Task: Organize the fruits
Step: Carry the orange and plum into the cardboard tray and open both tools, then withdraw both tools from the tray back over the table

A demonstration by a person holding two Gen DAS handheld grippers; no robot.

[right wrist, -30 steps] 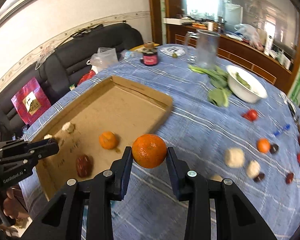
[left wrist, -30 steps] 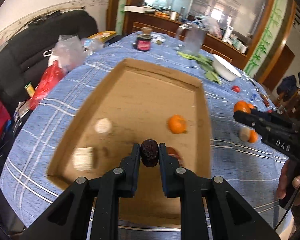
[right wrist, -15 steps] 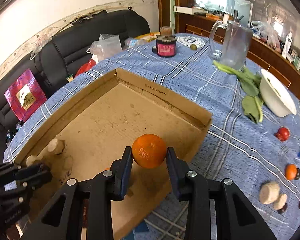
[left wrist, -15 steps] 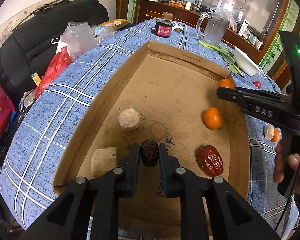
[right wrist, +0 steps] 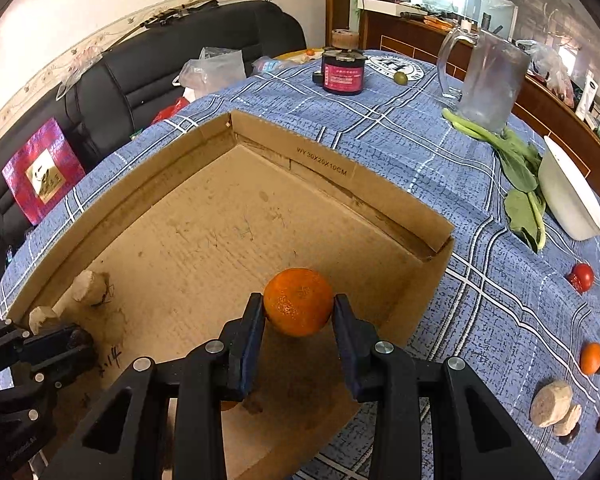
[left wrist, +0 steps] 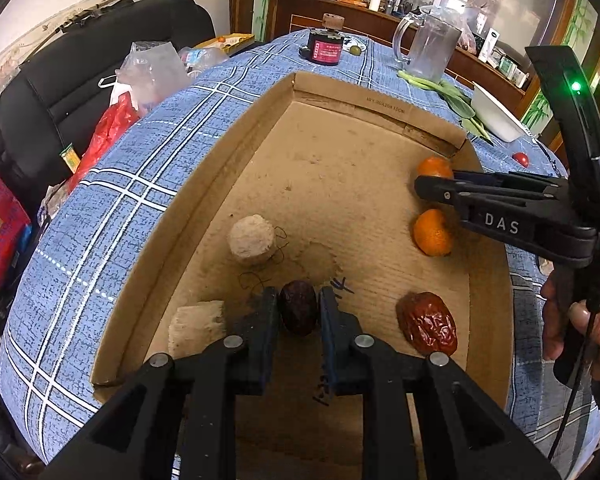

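In the left wrist view my left gripper (left wrist: pixel 299 296) is low inside the cardboard box (left wrist: pixel 236 136). A dark date (left wrist: pixel 298 314) sits between its pads, down at the box floor; the jaws are opening and still touch it. A mandarin (left wrist: pixel 432 232), a red date (left wrist: pixel 428 328) and two pale root chunks (left wrist: pixel 250 234) lie in the box. My right gripper (right wrist: pixel 298 300) is shut on a mandarin (right wrist: pixel 299 302) and hangs over the box's right side, near the wall (right wrist: pixel 320 168). A hand holds it at the right edge of the left wrist view.
On the blue checked cloth right of the box lie a cherry tomato (right wrist: pixel 582 276), a small mandarin (right wrist: pixel 591 357), pale chunks (right wrist: pixel 550 398) and dark dates. Farther back stand a red-labelled jar (right wrist: pixel 342 74), a glass pitcher (right wrist: pixel 488 84), greens (right wrist: pixel 516 168) and a white bowl (right wrist: pixel 568 196). A black sofa with bags lies to the left.
The right gripper has carried its mandarin left, from over the cloth to over the box, and sunk. The left gripper has sunk with the dark date to the box floor.
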